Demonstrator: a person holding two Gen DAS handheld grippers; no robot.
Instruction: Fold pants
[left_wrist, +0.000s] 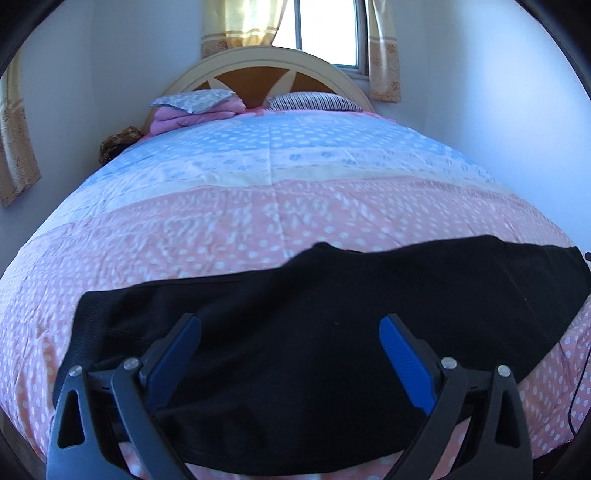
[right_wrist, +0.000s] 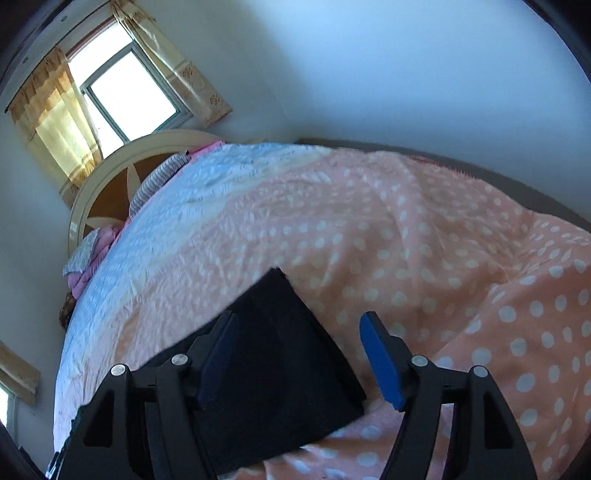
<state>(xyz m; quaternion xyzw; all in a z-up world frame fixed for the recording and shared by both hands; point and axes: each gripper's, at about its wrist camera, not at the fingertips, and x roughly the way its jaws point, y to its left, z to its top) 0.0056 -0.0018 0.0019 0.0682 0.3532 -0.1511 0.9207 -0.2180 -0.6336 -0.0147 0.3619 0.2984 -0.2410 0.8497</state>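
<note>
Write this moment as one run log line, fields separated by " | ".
step: fold pants | pants: flat on bed | left gripper: open, above pants | right gripper: open, over pants end, nothing gripped

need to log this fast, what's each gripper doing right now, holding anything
Left gripper: open, empty, above the pants.
Right gripper: open, empty, over the pants' end.

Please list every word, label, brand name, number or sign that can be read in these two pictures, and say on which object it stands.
None: no readable text in either view. The black pants, polka-dot bedcover, pillows, curtains and both grippers carry only plain surfaces or patterns.
</note>
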